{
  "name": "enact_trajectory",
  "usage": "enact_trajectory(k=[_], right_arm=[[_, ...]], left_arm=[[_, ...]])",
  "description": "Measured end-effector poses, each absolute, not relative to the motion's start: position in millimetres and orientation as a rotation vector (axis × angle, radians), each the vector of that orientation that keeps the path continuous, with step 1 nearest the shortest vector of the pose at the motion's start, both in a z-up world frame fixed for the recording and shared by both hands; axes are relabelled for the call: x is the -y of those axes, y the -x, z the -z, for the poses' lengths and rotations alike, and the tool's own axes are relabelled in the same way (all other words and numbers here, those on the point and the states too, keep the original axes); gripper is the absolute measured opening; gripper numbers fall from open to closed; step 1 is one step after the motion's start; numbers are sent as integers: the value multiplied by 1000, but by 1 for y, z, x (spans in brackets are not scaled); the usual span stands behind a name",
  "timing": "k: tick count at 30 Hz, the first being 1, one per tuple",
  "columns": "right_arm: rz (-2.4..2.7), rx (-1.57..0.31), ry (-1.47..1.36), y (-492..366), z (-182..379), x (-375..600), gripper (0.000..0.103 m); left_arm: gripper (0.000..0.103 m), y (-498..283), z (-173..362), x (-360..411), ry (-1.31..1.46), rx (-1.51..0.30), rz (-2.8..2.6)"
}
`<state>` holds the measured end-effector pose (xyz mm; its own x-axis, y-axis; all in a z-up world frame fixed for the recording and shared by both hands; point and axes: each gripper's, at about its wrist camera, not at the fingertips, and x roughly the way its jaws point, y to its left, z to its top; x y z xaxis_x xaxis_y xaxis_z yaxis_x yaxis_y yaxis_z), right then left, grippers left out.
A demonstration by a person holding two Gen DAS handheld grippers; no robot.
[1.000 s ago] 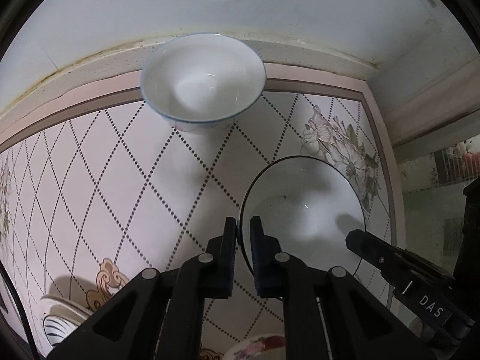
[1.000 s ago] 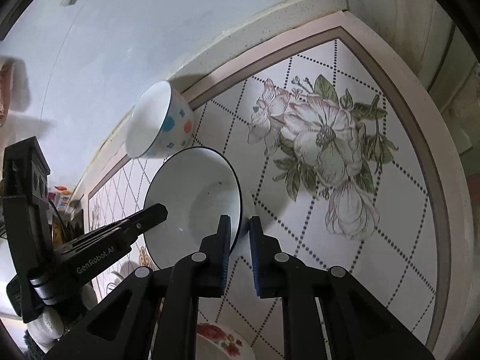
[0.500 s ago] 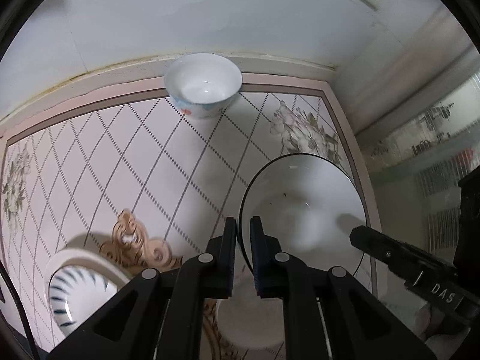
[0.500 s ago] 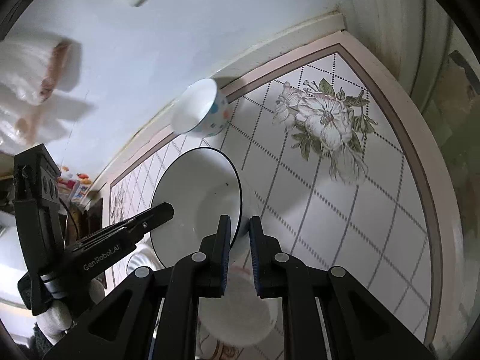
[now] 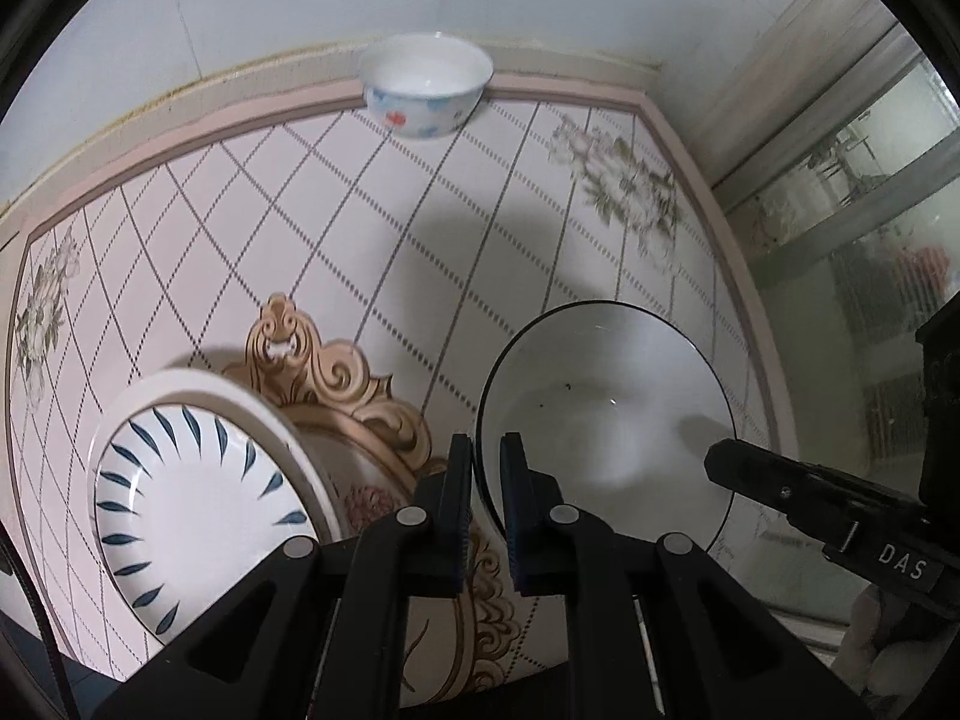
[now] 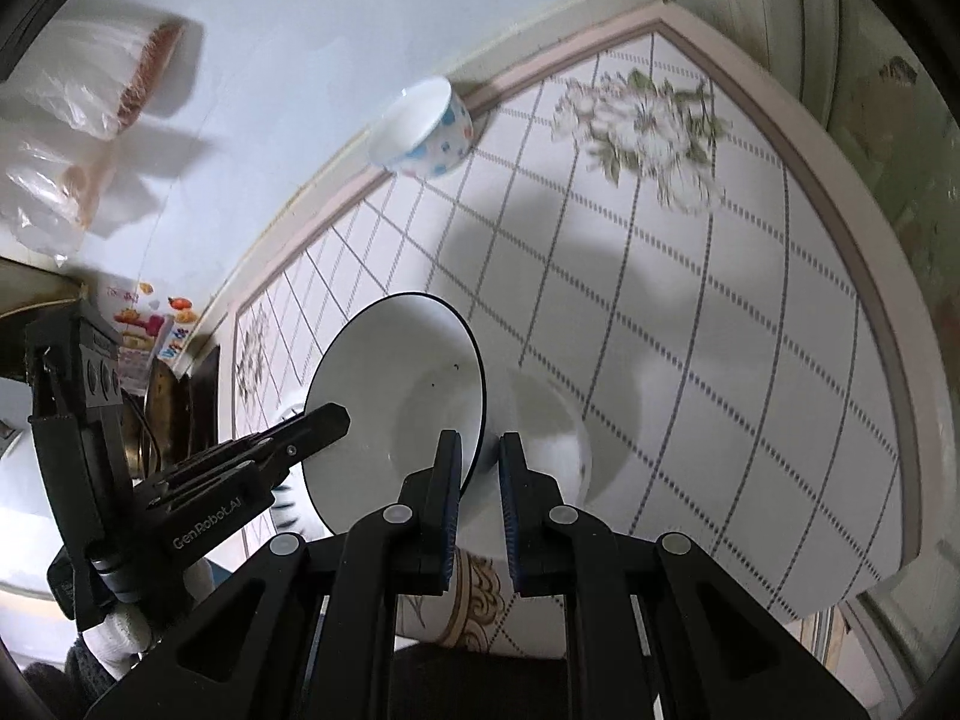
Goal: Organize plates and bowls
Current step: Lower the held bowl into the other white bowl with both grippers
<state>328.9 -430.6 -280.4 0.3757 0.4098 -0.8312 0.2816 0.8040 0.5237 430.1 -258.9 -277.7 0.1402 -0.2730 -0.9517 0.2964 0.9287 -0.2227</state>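
Both claws grip one white black-rimmed bowl (image 5: 606, 420), lifted clear above the counter (image 5: 360, 252). The left claw (image 5: 482, 468) is clenched on the bowl's left rim; the right claw (image 6: 480, 468) is clenched on the opposite rim, and its tip shows in the left view too. A spotted white bowl (image 5: 427, 84) stands at the counter's back edge against the wall. A plate with blue leaf strokes (image 5: 198, 498) lies at the front left. In the right view, another white dish (image 6: 552, 426) sits under the lifted bowl.
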Motion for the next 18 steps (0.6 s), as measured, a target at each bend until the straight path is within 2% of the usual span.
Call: enact_trajectory(k=[18], right_arm=[[-47, -1267, -650, -320, 322, 428, 14]], left_arm=[[8, -415, 313, 277, -185, -1376, 425]])
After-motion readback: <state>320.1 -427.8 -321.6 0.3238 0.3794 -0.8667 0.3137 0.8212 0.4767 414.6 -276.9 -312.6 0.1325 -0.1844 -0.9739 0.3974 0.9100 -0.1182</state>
